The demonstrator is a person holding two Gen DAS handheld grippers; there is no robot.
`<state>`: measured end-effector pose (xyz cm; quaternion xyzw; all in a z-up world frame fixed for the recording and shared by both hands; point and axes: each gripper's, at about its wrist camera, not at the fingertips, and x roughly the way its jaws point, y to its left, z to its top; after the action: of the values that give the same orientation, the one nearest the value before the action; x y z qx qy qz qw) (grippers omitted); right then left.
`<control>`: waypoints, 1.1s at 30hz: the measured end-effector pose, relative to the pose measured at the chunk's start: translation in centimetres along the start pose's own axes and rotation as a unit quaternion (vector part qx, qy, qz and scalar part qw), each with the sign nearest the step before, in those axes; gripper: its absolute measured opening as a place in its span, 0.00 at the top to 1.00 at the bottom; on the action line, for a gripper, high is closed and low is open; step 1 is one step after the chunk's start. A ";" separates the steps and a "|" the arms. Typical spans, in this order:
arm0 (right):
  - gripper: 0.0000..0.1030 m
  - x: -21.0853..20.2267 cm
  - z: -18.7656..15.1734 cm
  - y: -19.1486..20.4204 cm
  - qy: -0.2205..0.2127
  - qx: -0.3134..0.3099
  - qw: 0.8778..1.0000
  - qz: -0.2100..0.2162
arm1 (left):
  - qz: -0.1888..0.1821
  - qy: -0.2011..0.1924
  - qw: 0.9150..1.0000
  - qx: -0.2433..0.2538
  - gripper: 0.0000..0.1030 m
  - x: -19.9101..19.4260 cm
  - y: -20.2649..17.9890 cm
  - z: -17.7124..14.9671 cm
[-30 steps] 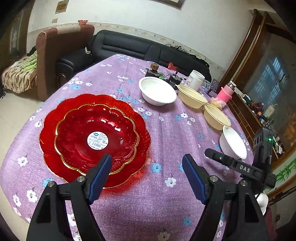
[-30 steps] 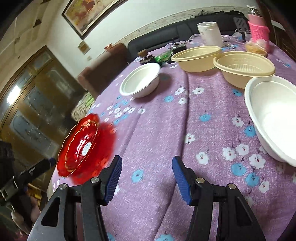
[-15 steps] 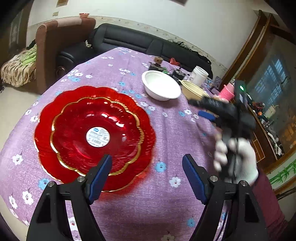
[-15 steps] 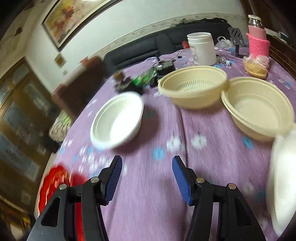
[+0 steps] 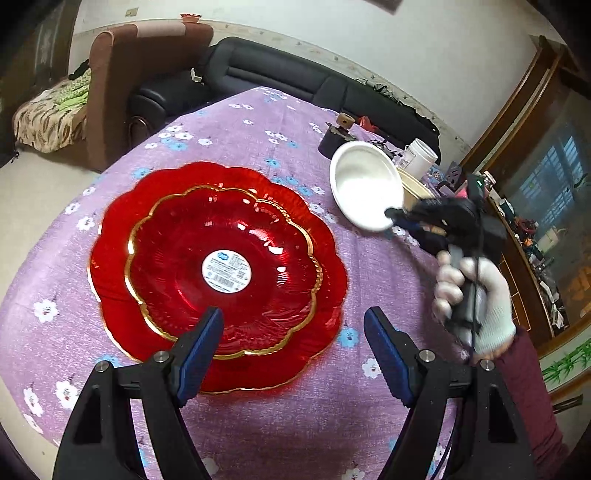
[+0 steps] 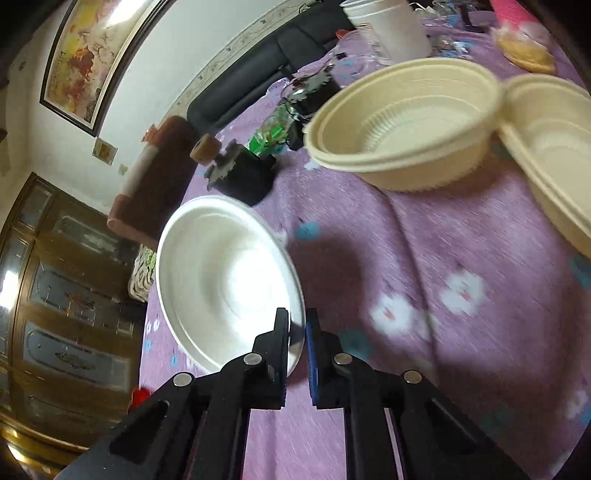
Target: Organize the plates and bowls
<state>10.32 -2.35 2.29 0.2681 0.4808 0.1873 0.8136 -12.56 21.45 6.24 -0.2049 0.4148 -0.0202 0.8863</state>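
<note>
Two red glass plates (image 5: pixel 184 258) lie stacked on the purple flowered cloth, the smaller gold-rimmed one on top with a round sticker at its centre. My left gripper (image 5: pixel 293 317) hangs open over their near edge, holding nothing. A white bowl (image 6: pixel 221 273) is tipped up, its near rim pinched between the pads of my right gripper (image 6: pixel 296 332), which is shut on it. From the left wrist, the same white bowl (image 5: pixel 364 188) tilts at the tip of the right gripper (image 5: pixel 391 216), held by a white-gloved hand (image 5: pixel 476 291). Two cream bowls (image 6: pixel 406 122) (image 6: pixel 554 147) sit behind it, rims touching.
A white lidded jar (image 6: pixel 388 29), a black gadget with a brown roll (image 6: pixel 243 173), green wrappers and a bagged snack (image 6: pixel 524 48) crowd the far side of the table. A black sofa (image 5: pixel 295 74) and brown armchair (image 5: pixel 140 55) stand beyond the table edge.
My right gripper swung across the table to the white bowl, closed on its near rim and tipped it up. The left gripper drifted slightly nearer the red plates, still open.
</note>
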 end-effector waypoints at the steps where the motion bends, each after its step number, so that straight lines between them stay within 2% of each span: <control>1: 0.91 -0.8 -0.6 -0.5 0.004 0.000 1.000 0.004 | -0.002 0.001 1.000 0.001 0.25 0.0 -0.3 -0.1; 12: 0.92 -10.3 -8.7 -6.2 0.099 -0.004 0.994 0.056 | -0.031 0.004 0.998 0.053 0.25 -0.5 -5.2 -1.7; 16: 0.92 -13.3 -11.2 -8.8 0.128 0.030 0.987 0.090 | -0.056 0.029 0.996 0.067 0.25 0.5 -7.4 -2.3; 19: 0.92 -14.4 -12.5 -10.2 0.138 0.039 0.986 0.090 | -0.062 0.054 0.994 0.075 0.25 2.1 -8.9 -2.6; 25: 0.89 -17.3 -12.7 -9.9 0.052 -0.026 0.997 0.044 | -0.054 0.086 0.993 0.066 0.25 5.3 -10.8 -2.4; 28: 0.75 -17.4 -12.4 -9.4 0.034 -0.032 0.998 0.052 | -0.049 0.092 0.993 0.050 0.25 6.7 -11.0 -1.4; 30: 0.59 -17.1 -12.1 -9.6 0.024 -0.027 0.998 0.060 | -0.044 0.095 0.994 0.039 0.25 7.6 -11.1 -0.7; 33: 0.59 -16.3 -11.5 -9.5 -0.003 -0.018 0.998 0.059 | -0.036 0.096 0.994 0.029 0.25 9.1 -11.6 0.4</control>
<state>-7.04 -15.99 3.02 0.2817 0.4584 0.2426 0.8072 -4.79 9.08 4.29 -0.1909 0.4899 -0.0838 0.8465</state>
